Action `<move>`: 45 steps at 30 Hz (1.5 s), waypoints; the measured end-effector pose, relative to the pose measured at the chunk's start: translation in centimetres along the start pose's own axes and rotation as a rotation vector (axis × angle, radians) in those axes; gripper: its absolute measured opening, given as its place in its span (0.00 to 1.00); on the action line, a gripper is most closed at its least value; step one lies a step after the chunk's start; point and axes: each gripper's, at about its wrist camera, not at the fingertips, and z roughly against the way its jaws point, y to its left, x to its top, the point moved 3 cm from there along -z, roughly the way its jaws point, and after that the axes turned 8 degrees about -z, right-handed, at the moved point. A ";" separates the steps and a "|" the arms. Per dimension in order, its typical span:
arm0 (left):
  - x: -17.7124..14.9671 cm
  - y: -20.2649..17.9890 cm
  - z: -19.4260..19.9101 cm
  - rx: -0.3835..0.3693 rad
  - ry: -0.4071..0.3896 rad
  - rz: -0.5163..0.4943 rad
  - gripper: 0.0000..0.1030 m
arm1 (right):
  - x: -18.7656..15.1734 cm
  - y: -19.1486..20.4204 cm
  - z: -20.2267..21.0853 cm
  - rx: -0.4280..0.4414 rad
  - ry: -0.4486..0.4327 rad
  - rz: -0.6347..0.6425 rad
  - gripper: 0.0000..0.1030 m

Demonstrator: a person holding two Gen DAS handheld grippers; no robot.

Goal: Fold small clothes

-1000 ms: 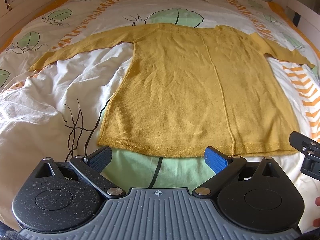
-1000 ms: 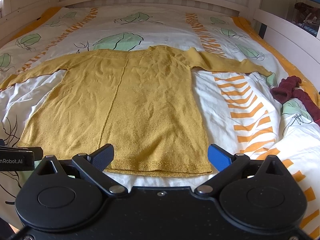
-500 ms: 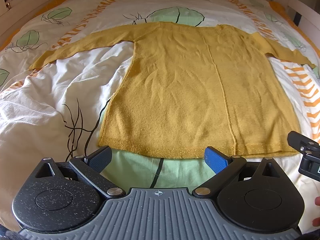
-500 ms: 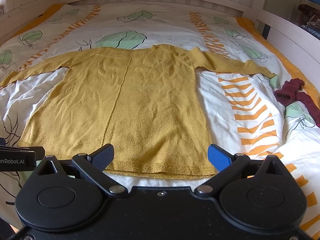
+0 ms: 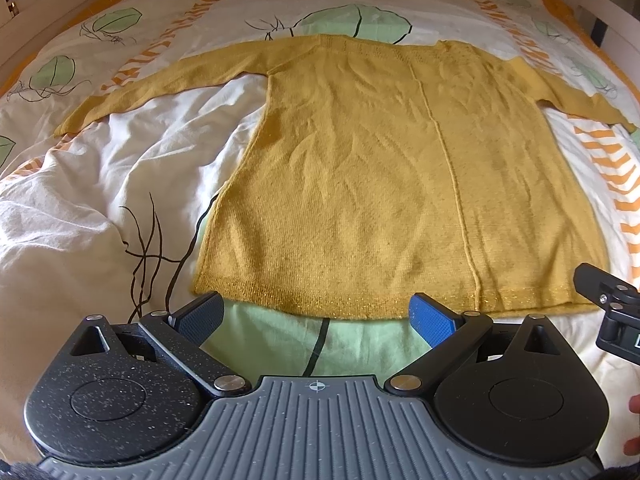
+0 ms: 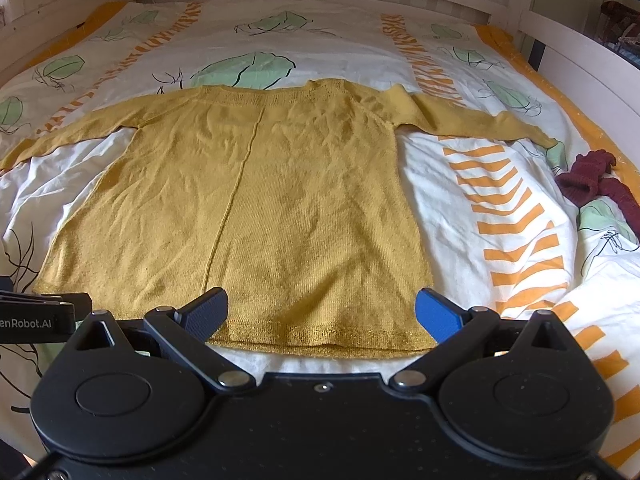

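Observation:
A mustard-yellow knitted sweater (image 5: 400, 168) (image 6: 256, 208) lies flat on the bed, sleeves spread to both sides, hem toward me. My left gripper (image 5: 316, 314) hangs open just short of the hem's left half, nothing between its fingers. Over the hem's right half my right gripper (image 6: 320, 314) is open too, its fingertips level with the hem edge. Each gripper shows at the edge of the other's view: the right one (image 5: 608, 304), the left one (image 6: 36, 316).
The bed cover (image 6: 500, 200) is white with green leaves and orange stripes, rumpled at the left (image 5: 80, 208). A dark red garment (image 6: 596, 184) lies at the right edge. White bed rails (image 6: 576, 64) run along the far and right sides.
Both grippers have crept forward and slightly lower toward the sweater's hem. Their fingers stay spread the same. The sweater has not moved.

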 end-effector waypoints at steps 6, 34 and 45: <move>0.2 0.1 -0.6 0.000 0.014 0.004 0.98 | 0.3 0.1 -0.8 -0.001 0.016 -0.003 0.97; 14.3 1.1 -8.8 -0.017 -0.138 -0.076 0.97 | 12.5 -10.8 -12.0 0.076 0.033 -0.305 0.97; 18.8 1.6 -15.1 -0.009 -0.139 -0.011 0.97 | 21.6 -22.8 -18.1 -0.077 -0.006 -0.438 0.88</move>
